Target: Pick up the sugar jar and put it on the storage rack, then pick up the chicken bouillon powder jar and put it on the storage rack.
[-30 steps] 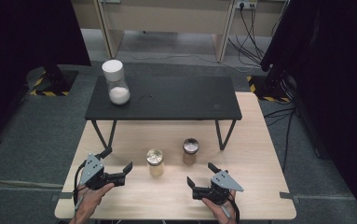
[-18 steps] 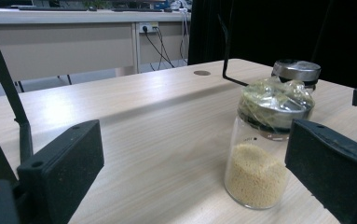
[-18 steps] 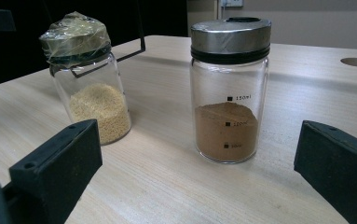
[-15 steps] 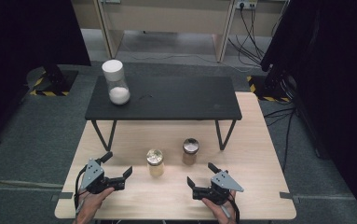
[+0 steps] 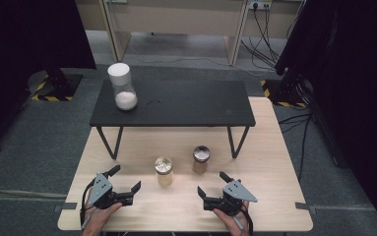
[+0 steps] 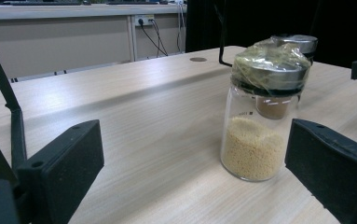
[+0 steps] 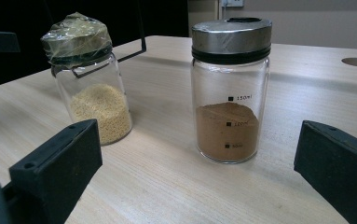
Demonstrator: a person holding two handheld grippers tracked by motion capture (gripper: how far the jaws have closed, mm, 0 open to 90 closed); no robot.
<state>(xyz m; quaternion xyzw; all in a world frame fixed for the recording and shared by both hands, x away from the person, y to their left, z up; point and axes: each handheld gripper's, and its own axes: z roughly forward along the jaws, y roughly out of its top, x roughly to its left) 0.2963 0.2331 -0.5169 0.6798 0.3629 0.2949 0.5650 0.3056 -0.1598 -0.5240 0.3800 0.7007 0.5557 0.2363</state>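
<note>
Two small glass jars stand on the light wooden table (image 5: 274, 196). One holds yellow grains (image 5: 164, 170) and has plastic film over its metal lid. The other holds brown powder (image 5: 201, 159) under a bare metal lid. My left gripper (image 5: 125, 178) is open near the front edge, left of the grain jar (image 6: 260, 121), which stands ahead between its pads (image 6: 69, 172), apart from them. My right gripper (image 5: 211, 183) is open too, in front of the powder jar (image 7: 227, 116). Its pads (image 7: 59, 163) are spread wide, short of the jar and holding nothing.
A low black metal-legged table (image 5: 176, 105) stands across the far half of the wooden table. A taller white-capped jar (image 5: 122, 86) with white powder sits on its left end. Dark curtains, cables and grey floor surround the table.
The left gripper has drifted slightly toward the front edge. The right gripper and the jars stay where they were.
</note>
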